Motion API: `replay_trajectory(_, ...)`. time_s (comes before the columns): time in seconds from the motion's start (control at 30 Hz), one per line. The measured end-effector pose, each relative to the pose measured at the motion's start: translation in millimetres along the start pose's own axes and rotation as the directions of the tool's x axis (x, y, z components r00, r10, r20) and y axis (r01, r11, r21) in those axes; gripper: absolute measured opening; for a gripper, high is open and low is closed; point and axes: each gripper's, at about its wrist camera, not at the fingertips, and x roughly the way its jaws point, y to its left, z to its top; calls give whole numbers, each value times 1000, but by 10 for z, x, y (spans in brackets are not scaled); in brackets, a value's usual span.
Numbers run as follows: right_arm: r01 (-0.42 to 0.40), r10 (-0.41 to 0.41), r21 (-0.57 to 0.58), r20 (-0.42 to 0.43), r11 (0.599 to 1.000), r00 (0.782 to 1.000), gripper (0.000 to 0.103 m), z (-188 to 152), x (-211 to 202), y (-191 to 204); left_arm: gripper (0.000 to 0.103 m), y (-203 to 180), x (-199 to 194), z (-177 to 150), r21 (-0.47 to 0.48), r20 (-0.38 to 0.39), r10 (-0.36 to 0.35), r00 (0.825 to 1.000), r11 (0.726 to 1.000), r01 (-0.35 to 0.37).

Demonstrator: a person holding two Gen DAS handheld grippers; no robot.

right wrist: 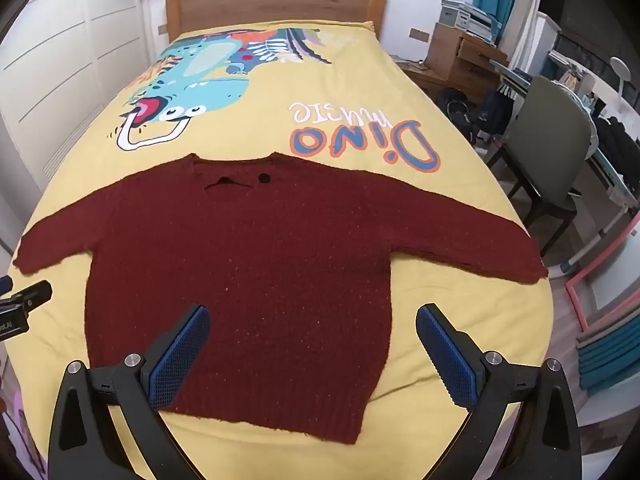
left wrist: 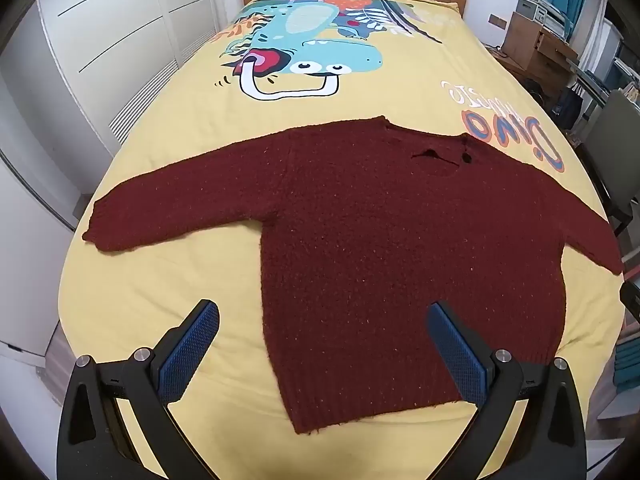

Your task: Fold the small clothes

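Observation:
A dark red knitted sweater [left wrist: 400,248] lies flat on the yellow bedspread [left wrist: 168,304], both sleeves spread out sideways, neck toward the headboard. My left gripper [left wrist: 323,322] hovers open above the hem's left corner, its blue pads [left wrist: 188,352] wide apart and holding nothing. In the right wrist view the same sweater [right wrist: 248,264] fills the middle of the bed. My right gripper [right wrist: 313,326] hangs open over the lower right part of the body, empty. The left gripper's black body [right wrist: 20,304] shows at the left edge of that view.
The bedspread [right wrist: 460,320] carries a dinosaur print [left wrist: 304,48] and lettering [right wrist: 360,140]. A wooden headboard [right wrist: 272,4] stands at the far end. White wardrobe doors [left wrist: 100,40] run along the left. A desk chair [right wrist: 548,148], desk and shelves crowd the right side.

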Motion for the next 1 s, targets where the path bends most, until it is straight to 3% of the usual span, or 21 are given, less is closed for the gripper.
replay_trajectory(1.0, 18, -18, -14, -20, 1000, 1000, 102, 12, 34, 23, 102, -68, 26, 22, 41, -9, -2, 1000, 999, 3)
